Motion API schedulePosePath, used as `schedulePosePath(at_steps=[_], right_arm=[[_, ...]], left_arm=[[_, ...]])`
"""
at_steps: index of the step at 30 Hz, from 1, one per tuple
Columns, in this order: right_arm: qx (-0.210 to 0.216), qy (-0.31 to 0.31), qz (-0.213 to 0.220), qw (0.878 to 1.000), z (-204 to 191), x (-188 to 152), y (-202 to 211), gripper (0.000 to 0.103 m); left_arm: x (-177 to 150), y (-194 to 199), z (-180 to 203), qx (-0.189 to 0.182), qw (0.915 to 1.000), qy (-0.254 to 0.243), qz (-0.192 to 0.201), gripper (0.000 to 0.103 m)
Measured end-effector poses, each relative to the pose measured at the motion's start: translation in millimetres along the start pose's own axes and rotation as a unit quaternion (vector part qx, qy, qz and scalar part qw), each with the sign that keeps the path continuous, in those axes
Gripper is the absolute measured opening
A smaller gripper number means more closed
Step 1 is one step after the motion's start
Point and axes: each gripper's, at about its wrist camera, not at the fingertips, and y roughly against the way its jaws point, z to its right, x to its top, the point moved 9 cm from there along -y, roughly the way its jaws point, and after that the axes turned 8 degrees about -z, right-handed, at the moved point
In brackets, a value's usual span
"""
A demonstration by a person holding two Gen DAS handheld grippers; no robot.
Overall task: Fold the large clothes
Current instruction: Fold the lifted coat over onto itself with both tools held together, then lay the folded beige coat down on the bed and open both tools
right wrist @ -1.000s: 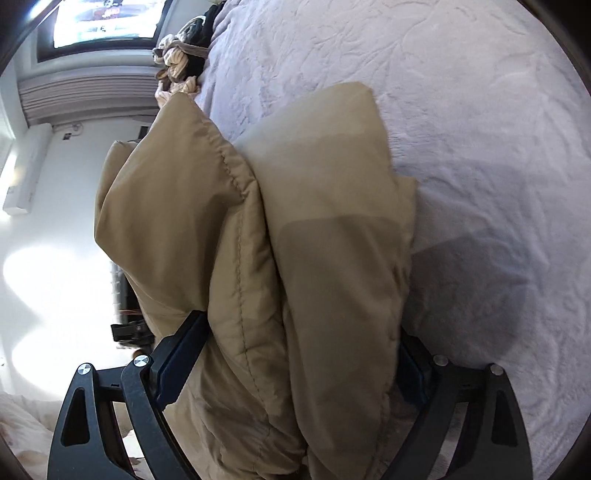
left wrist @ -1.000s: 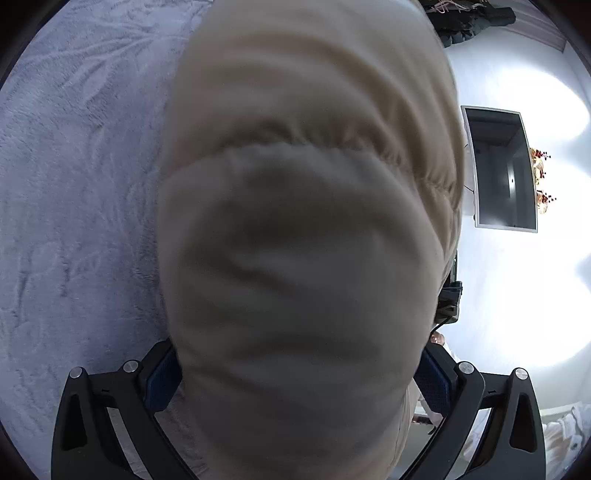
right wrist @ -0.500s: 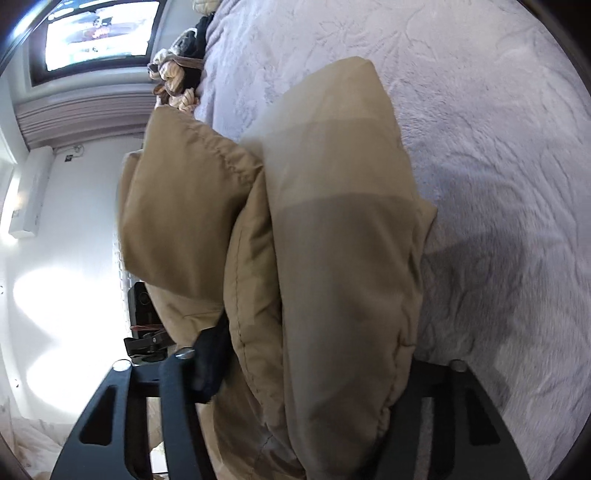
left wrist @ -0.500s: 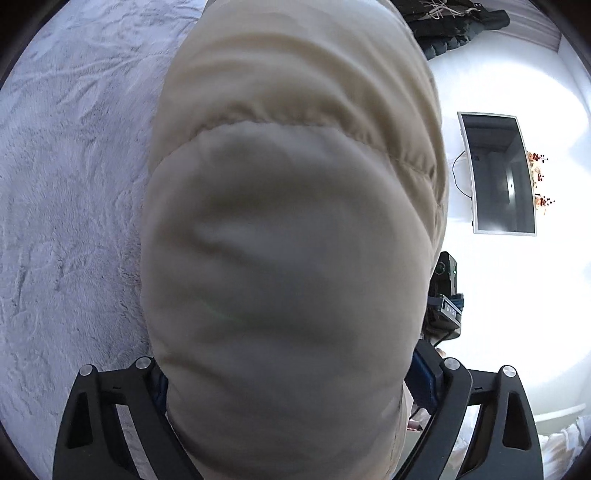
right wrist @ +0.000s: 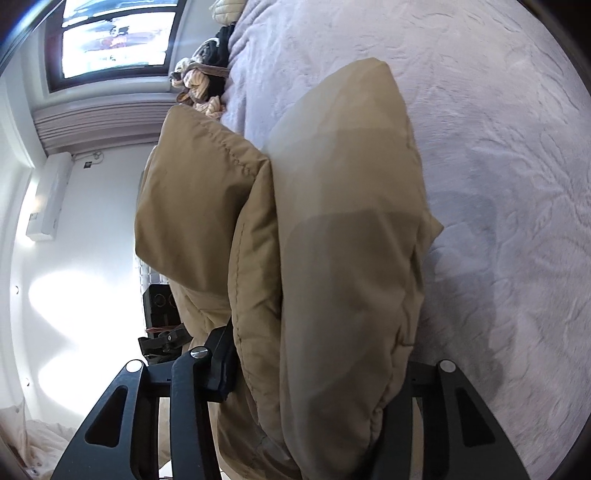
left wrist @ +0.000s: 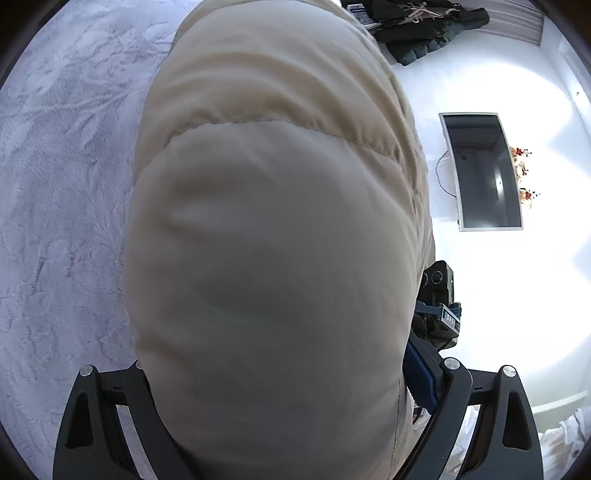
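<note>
1. Padded coat (left wrist: 273,258), left wrist view: a thick beige quilted bundle fills the middle of the picture, its rounded near panel smooth and in shade, a stitched seam arching across above it, gathered puckers beyond. It is held above a pale lilac bedspread (left wrist: 62,192) with a raised leaf pattern, which lies to the left.
2. Left gripper (left wrist: 291,413): the jaws stand wide with the coat's bulk packed between them; the blue pad of the right-hand finger (left wrist: 419,373) presses against the fabric, so the claw grips the coat.
3. To the right of the coat, a black device carries a small label (left wrist: 450,317) with white characters too small to read. Farther right, a dark screen (left wrist: 484,171) hangs on the white wall; dark clothes (left wrist: 417,33) lie at the top.
4. Coat, right wrist view (right wrist: 332,240): tan folds stacked side by side, a stitched hem on the left fold, a broad smooth panel on the right half in shade, over the same bedspread (right wrist: 498,147).
5. Right gripper (right wrist: 314,369): its jaws are closing, squeezing the coat's folds between them.
6. At upper left, a window (right wrist: 114,40) and a heap of clothes (right wrist: 201,79); no writing is legible.
</note>
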Motion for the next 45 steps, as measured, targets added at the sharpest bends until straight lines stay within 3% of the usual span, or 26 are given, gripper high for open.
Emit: schedulePosePath(at_steps=[6, 12, 19, 26, 28, 31, 36, 38, 41, 45], right_arm=[[0.006, 0.021, 0.012, 1.000, -30.8, -14.3, -7.5, 0.049], [0.028, 0.051, 0.004, 0.998, -70.4, -21.5, -39.2, 0.047], [0.035, 0.061, -0.023, 0.997, -96.6, -2.5, -109.6, 0.048], [0.053, 0.072, -0.042, 0.995, -120.6, 14.8, -173.2, 0.047], [0.031, 0.064, -0.046, 0.996, -111.9, 20.6, -189.2, 0.048], [-0.035, 0.051, -0.044, 0.997, -87.2, 27.4, -198.8, 0.051], [-0.086, 0.003, -0.014, 0.996, -52.8, 16.1, -161.2, 0.052], [-0.130, 0.010, 0.003, 0.991, -54.3, 4.1, -139.3, 0.052], [-0.172, 0.053, 0.029, 0.983, -77.2, -10.8, -110.7, 0.029], [-0.197, 0.112, 0.036, 0.973, -110.1, -39.0, -100.8, 0.023]], left_arm=[[-4.7, 41.2, 5.2, -0.007, 0.9997, -0.020, 0.008, 0.094], [13.2, 104.1, -7.8, -0.007, 0.9988, -0.030, 0.039, 0.094], [53.1, 177.9, -61.0, 0.013, 0.9974, -0.007, 0.071, 0.094], [101.7, 242.7, -114.6, 0.070, 0.9919, -0.014, 0.105, 0.094], [111.1, 246.4, -146.5, 0.098, 0.9904, 0.008, 0.097, 0.094], [111.5, 246.4, -182.5, 0.125, 0.9875, 0.033, 0.091, 0.099], [112.0, 257.2, -181.6, 0.146, 0.9828, 0.029, 0.109, 0.099], [113.2, 259.1, -181.7, 0.155, 0.9812, 0.029, 0.111, 0.099], [118.7, 257.4, -171.2, 0.175, 0.9770, 0.033, 0.117, 0.099], [111.8, 270.8, -168.1, 0.223, 0.9648, 0.038, 0.134, 0.099]])
